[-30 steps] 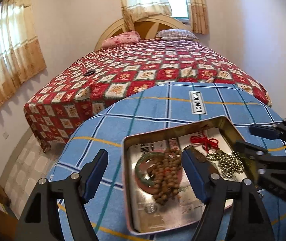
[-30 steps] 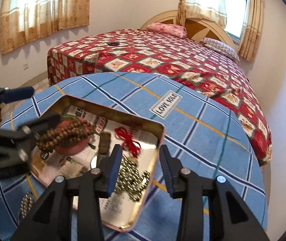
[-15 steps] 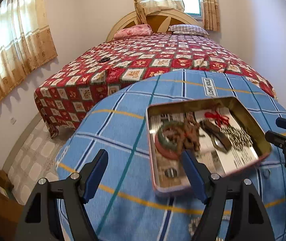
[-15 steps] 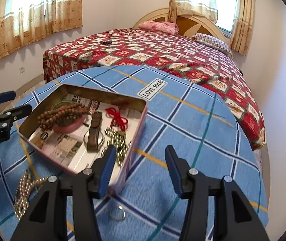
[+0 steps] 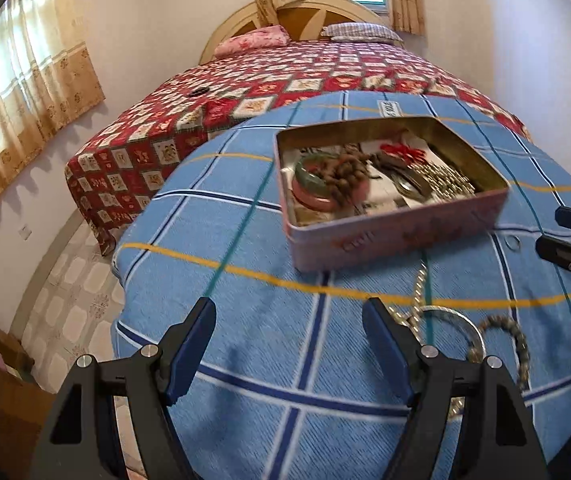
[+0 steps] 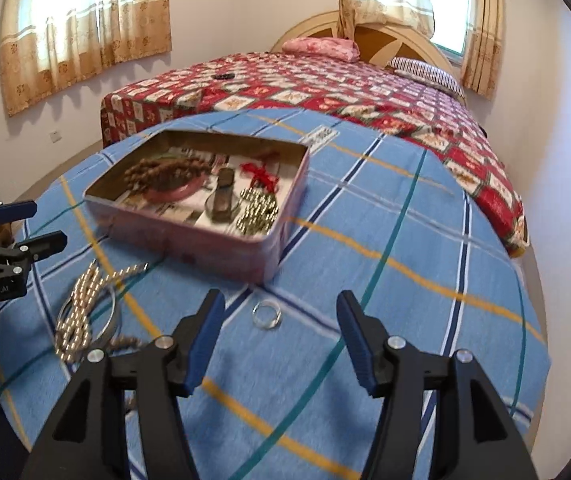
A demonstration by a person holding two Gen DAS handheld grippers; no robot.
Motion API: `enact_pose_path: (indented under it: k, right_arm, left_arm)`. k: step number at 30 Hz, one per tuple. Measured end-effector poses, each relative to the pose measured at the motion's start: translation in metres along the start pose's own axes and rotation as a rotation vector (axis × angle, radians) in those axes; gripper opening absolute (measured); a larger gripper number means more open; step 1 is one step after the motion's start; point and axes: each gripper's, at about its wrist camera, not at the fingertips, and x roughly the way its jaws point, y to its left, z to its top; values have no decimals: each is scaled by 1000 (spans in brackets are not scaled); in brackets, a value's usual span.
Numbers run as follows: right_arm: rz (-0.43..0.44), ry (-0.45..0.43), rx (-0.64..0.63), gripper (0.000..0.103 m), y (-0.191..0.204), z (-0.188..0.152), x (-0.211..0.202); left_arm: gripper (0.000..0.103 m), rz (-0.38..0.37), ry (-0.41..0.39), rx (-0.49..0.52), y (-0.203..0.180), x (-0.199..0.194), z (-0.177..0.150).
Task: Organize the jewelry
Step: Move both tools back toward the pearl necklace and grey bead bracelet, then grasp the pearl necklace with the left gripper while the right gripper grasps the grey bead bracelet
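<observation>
Holding both grippers over the blue plaid tablecloth right now, neither one touching anything. My left gripper has its jaws spread wide with just bare cloth between them. My right gripper has just been opening its jaws, and nothing is pinched in there either; a small silver ring lies flat on the cloth just ahead of the gap, not touching either finger. Off to the left of the right gripper, near my left one, there's a pile on the cloth: a shiny bead chain draped over a thin metal bangle, plus a darker beaded bracelet beside that. Farther out ahead of both tools sits the open pink tin, which holds brown wooden beads on a pink bangle, a red knotted cord and a heap of small gold beads. Beyond the table is a bed with a red patchwork cover.
</observation>
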Motion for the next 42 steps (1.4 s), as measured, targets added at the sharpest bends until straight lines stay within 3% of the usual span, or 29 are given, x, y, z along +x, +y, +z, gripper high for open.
enact_pose_path:
  k: [13,16,19,20,21,22,23,30,37,39,40,41,42]
  right_arm:
    - [23,14,-13,61,10,-13,1]
    - [25,13,-19,61,13,-15,2]
    - [20,18,-19,61,13,-16,4]
    - [21,21,-15,61,13,-17,4]
    - [24,21,-12,61,12,-17,4]
    - [24,20,-12,61,12,-17,3]
    - [24,19,-11,61,12,-17,3]
    - [69,20,-19,61,20,-18,3]
    - [155,30,-74,61,40,-20,2]
    - [171,58,-106,61,48,-24,7]
    - [175,66,-117,59,50,-25,9]
    - [179,76,-127,50,52,-28,10]
    - [179,97,-137,42,53,-30,13]
  left_arm:
    - [75,-76,1,31,-26,-1,-3]
    - [49,-102,20,60,-35,5,-4]
    - [33,-140,57,66,-42,17,-5]
    - [22,-162,61,63,-43,18,-5]
    - [17,-167,53,65,-45,17,-4]
    - [0,-168,36,68,-45,13,-2]
    - [0,-188,26,67,-44,9,1]
    - [0,-214,-78,21,-27,-25,29]
    - [1,-181,-25,67,-32,-13,21]
    - [18,-184,13,59,-35,-4,14]
    - [46,-194,32,46,-36,0,11]
    - [65,-202,37,39,-37,1,8]
    - [66,-214,27,45,-40,-1,4]
